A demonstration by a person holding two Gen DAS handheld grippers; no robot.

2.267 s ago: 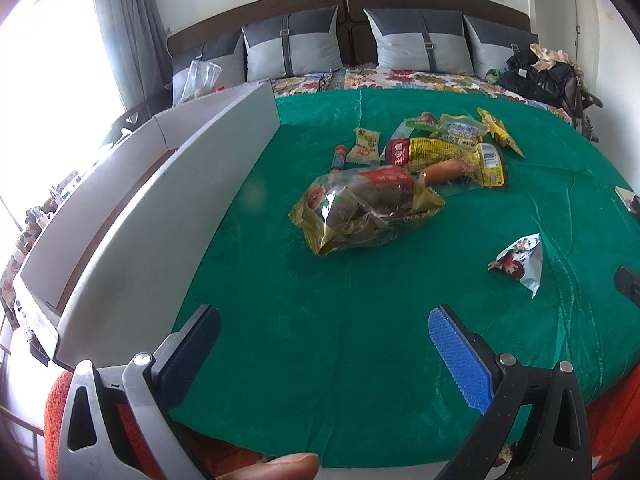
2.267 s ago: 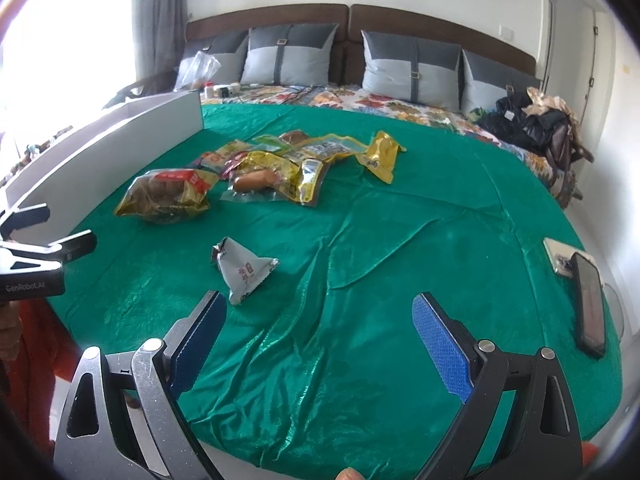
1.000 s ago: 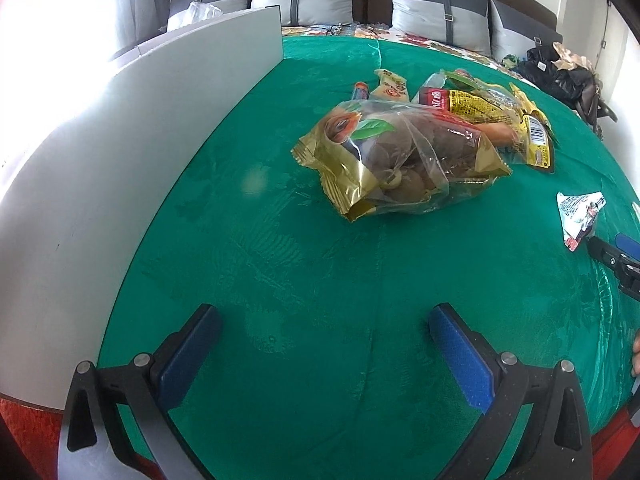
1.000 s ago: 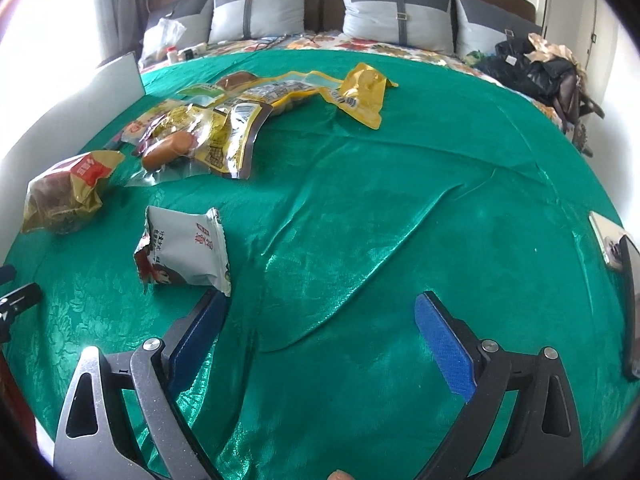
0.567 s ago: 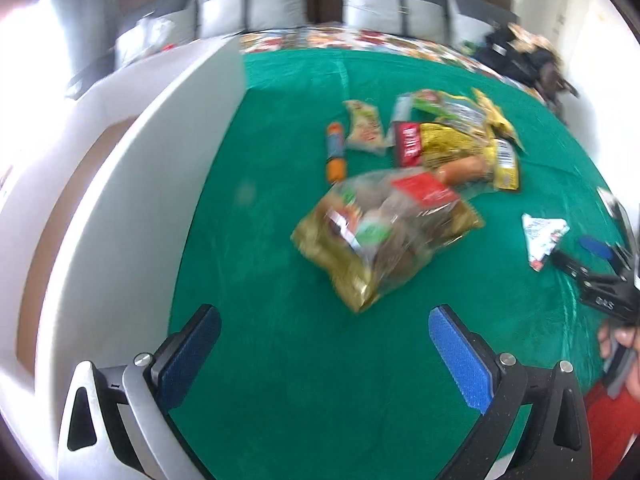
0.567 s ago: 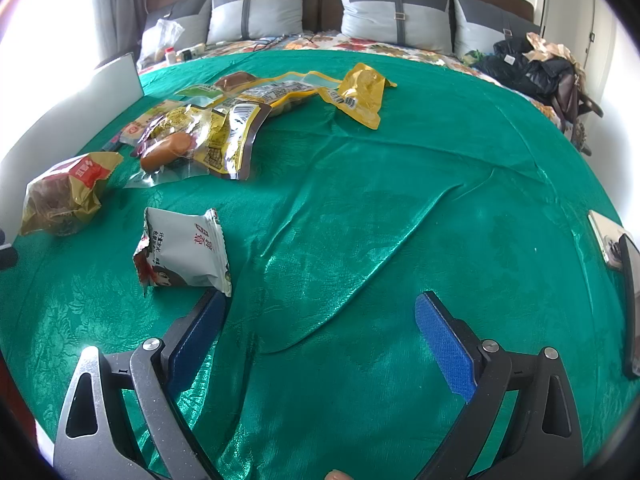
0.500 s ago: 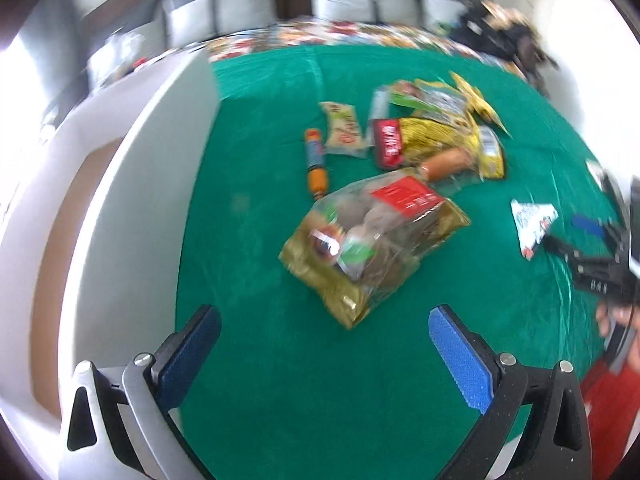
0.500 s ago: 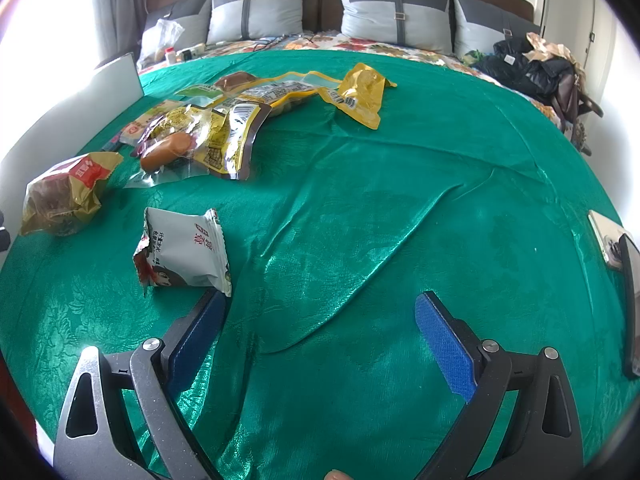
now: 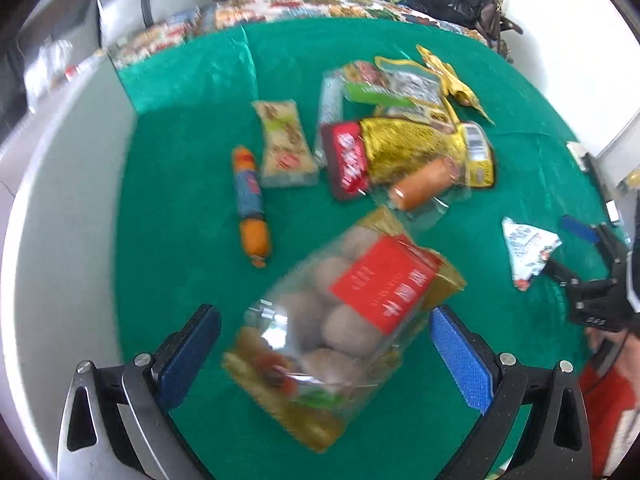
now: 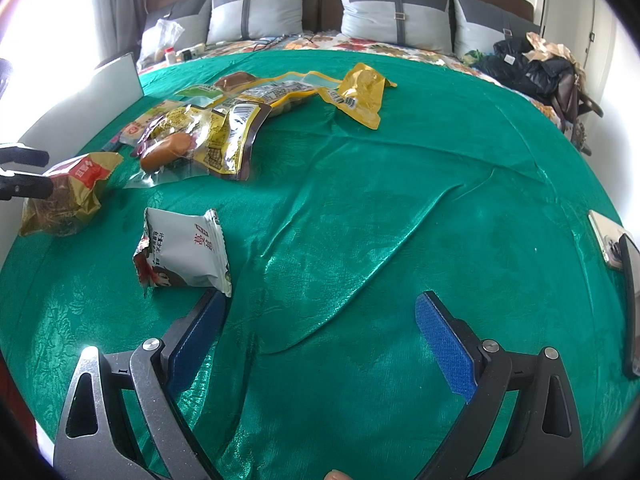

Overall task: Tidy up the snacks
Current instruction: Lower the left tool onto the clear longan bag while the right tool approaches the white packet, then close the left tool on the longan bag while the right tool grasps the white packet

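A clear and gold bag of round brown snacks with a red label (image 9: 340,320) lies on the green cloth (image 9: 192,264), between the wide-apart fingers of my open left gripper (image 9: 320,336); contact is blurred. The same bag (image 10: 68,196) shows at the left edge of the right wrist view, with the left gripper (image 10: 47,172) at it. My right gripper (image 10: 320,312) is open and holds nothing. Its left finger sits just under the corner of a small white-grey packet (image 10: 184,256). A pile of yellow and red snack packs (image 9: 404,152) lies further back.
A white box wall (image 9: 60,220) runs along the left side of the cloth. An orange sausage stick (image 9: 250,204) and a beige pack (image 9: 286,144) lie near it. A phone (image 10: 630,304) rests at the right edge. Grey pillows (image 10: 256,12) and a black bag (image 10: 532,68) are behind.
My left gripper has swung forward and down over the clear snack bag, which now sits between its fingers. The right gripper has stayed still by the white-grey packet.
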